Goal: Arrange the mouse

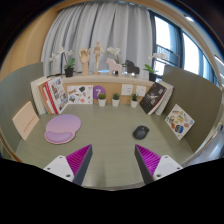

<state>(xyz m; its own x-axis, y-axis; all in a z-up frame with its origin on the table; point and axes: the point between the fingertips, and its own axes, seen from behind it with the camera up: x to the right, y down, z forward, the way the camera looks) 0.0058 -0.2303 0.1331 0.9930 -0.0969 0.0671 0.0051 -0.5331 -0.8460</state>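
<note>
On the grey-green table (105, 135), the mouse (141, 132) was observed beyond the fingers and offset toward the right one, lying ahead of the right pad (150, 159) rather than on the centreline between the two. The gripper (113, 161) was found with its fingers spread apart and nothing held between them; a wide gap was noted between the left pad (78, 160) and the right. The mouse was judged not yet reached: bare table was seen between it and the fingertips. Its long axis could not be resolved with confidence; the dark body appeared roughly oval, perhaps running slightly away from the gripper. A round purple mat (63, 126) was recorded to the left, well apart from the mouse, on the far side of the centreline. Books and cards (58, 95) were noted standing along the back edge, behind both. For the next move, a shift forward and to the right was judged necessary so that the mouse would fall between the open fingers
</note>
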